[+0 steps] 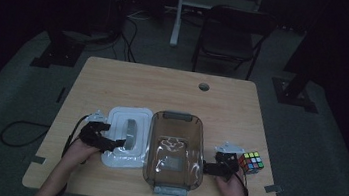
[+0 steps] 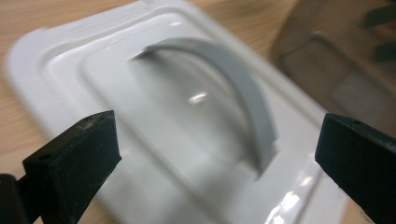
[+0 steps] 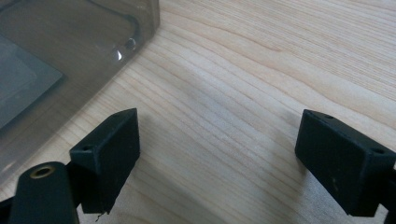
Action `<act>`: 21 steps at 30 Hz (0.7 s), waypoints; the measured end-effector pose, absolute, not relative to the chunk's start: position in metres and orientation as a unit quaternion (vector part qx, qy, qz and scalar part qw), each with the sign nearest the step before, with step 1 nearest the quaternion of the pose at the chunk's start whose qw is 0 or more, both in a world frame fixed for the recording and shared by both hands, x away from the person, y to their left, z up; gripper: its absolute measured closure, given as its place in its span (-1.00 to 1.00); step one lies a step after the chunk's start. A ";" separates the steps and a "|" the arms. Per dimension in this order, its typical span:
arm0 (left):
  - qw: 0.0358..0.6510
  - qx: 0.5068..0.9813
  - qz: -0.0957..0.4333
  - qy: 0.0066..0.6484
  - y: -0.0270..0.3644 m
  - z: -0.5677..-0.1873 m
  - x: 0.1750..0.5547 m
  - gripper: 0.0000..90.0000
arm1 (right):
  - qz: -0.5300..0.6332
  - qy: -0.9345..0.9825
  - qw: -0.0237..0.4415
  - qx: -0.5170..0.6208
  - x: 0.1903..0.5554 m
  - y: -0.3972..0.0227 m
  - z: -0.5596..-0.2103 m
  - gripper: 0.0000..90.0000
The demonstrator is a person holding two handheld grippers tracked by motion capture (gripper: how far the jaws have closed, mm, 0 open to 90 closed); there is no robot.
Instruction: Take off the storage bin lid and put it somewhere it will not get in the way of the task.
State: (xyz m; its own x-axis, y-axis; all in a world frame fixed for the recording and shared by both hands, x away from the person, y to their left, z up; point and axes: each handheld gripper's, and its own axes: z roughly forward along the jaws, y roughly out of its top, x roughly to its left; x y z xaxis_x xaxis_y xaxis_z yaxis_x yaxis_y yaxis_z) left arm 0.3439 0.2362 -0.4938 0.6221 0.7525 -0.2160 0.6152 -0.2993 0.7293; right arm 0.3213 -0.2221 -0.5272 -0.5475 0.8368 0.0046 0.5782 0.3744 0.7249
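Note:
A white lid [image 1: 127, 137] with a grey arched handle [image 1: 131, 132] lies flat on the wooden table [image 1: 173, 88], left of a clear brownish tub [image 1: 174, 153]. My left gripper [image 1: 117, 145] stands open over the lid's near edge; in the left gripper view its jaws are spread wide, with the handle [image 2: 243, 84] and lid [image 2: 70, 60] beyond them and nothing between. My right gripper [image 1: 208, 168] stands open just right of the tub, over bare wood [image 3: 233, 93]. The tub's wall [image 3: 70, 60] lies to its left.
A colourful puzzle cube [image 1: 251, 163] sits on the table right of my right hand. A round cable hole [image 1: 204, 87] is near the table's far edge. Beyond the table stand a dark chair [image 1: 230, 34] and a white post [image 1: 178, 13].

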 end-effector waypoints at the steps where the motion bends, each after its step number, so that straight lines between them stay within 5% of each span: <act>1: 0.406 0.800 0.089 0.432 0.238 -0.495 0.343 -0.99 | 0.348 0.808 0.186 0.438 0.321 -0.222 -0.527 -0.69; 21: 0.367 0.773 0.179 0.486 0.267 -0.504 0.317 -0.99 | 0.348 0.808 0.186 0.438 0.321 -0.222 -0.527 -0.69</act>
State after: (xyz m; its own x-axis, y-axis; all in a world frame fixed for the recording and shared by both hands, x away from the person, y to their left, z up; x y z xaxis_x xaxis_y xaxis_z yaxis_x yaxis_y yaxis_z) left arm 0.3166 0.2666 -0.5043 0.4636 0.8824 -0.0805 0.6198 -0.2580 0.7411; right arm 0.3214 -0.2221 -0.5272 -0.5480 0.8365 0.0039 0.5776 0.3750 0.7251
